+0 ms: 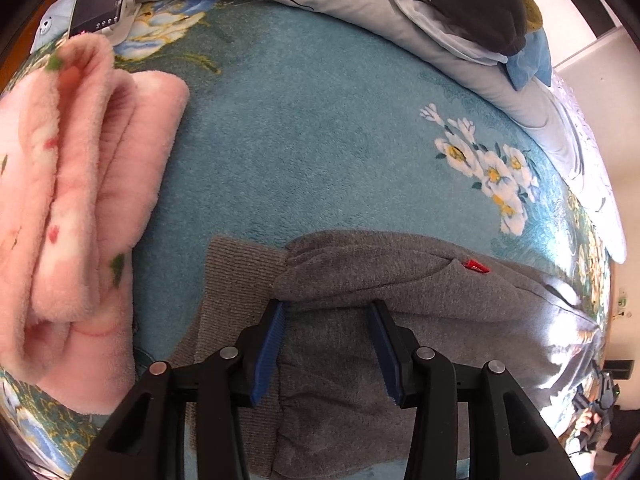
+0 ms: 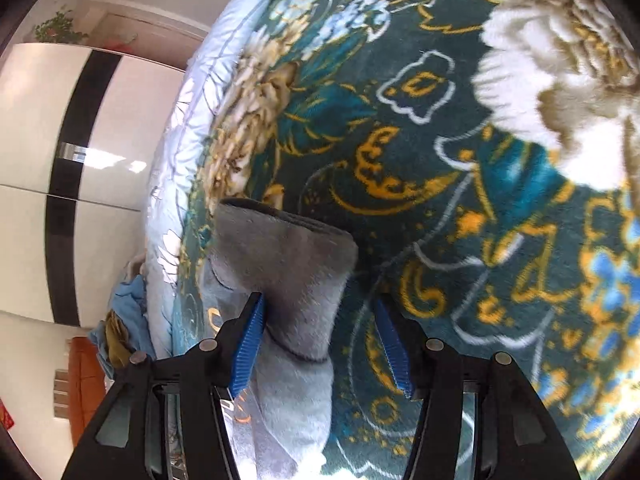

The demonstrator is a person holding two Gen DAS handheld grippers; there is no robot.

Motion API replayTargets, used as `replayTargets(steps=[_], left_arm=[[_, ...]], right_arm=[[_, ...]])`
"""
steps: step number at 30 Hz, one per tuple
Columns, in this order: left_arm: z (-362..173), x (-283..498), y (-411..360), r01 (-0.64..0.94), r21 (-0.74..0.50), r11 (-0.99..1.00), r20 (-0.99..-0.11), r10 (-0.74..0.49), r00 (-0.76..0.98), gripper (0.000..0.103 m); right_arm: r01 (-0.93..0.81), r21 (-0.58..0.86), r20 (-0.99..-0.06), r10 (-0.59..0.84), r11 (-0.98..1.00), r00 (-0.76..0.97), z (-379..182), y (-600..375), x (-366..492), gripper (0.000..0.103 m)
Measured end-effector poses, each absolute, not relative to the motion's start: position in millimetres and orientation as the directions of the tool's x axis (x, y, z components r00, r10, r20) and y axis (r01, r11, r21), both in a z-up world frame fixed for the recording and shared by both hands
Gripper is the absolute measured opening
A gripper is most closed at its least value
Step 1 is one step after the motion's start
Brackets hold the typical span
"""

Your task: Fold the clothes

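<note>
Jaws wide on both grippers, left gripper over grey garment cuff edge, bare blanket ahead

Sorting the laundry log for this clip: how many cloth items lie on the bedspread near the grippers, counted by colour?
Pink: 1, the folded fleece.
Grey: 1, the sweatpants, with the leg end showing in the right wrist view, apparently the same garment.
Total: 2, both on the bedspread. The heap at the bed's far edge is not counted.
</note>
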State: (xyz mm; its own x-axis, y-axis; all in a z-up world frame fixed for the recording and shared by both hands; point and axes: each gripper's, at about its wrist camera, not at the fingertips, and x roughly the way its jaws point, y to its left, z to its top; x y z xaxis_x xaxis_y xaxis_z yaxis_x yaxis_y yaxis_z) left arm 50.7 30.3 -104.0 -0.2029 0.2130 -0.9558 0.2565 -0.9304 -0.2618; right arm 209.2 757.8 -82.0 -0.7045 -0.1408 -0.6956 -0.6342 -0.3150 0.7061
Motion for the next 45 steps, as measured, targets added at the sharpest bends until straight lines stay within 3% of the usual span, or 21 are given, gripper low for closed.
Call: replayTargets(steps=[4,5,7,12,20,27,30,36,45], left_arm=[[-104,51,35,0.249,-0.233,-0.94,-0.962,0.186,-0.198,0.048],[-104,51,36,0.247,-0.225,-0.943,-0.964,0.179,-0.196,0.048],[-103,51,38,0.243,-0.213,-0.946,-0.966,0.168,-0.195,0.048],[-103,53,38,0.253,-0.213,-0.944,-0.966,0.165,-0.199,0.048],[-96,60,30,0.274,-0.267,-0.924,-0.953,0.21,-0.22,0.049],[-90,66,25,0.269,-0.341,-0.901,-0.929,0.279,-0.245,0.052],[-85,69,22,0.253,-0.364,-0.897,-0.919,0.302,-0.252,0.052],[-82,71,18,0.263,-0.421,-0.868,-0.896,0.353,-0.271,0.052],[-81,82,10,0.266,-0.478,-0.837,-0.869,0.406,-0.284,0.052]], right_arm=[[-0.594,0.739,-0.655,-0.134,-0.317,-0.743,-89,764,195,0.054],[-0.591,0.74,-0.652,-0.126,-0.322,-0.747,-89,766,191,0.051],[-0.597,0.735,-0.658,-0.125,-0.32,-0.743,-89,767,184,0.032],[-0.613,0.722,-0.672,-0.114,-0.32,-0.732,-78,766,175,0.015],[-0.556,0.656,-0.666,-0.045,-0.51,-0.745,14,727,162,0.013],[-0.434,0.426,-0.727,-0.015,-0.794,-0.686,96,614,129,0.013],[-0.344,0.286,-0.776,-0.006,-0.894,-0.631,103,550,111,0.013],[-0.13,0.148,-0.844,-0.057,-0.98,-0.534,74,427,76,0.013],[-0.009,0.091,-0.926,-0.081,-0.996,-0.367,16,328,74,0.014]])
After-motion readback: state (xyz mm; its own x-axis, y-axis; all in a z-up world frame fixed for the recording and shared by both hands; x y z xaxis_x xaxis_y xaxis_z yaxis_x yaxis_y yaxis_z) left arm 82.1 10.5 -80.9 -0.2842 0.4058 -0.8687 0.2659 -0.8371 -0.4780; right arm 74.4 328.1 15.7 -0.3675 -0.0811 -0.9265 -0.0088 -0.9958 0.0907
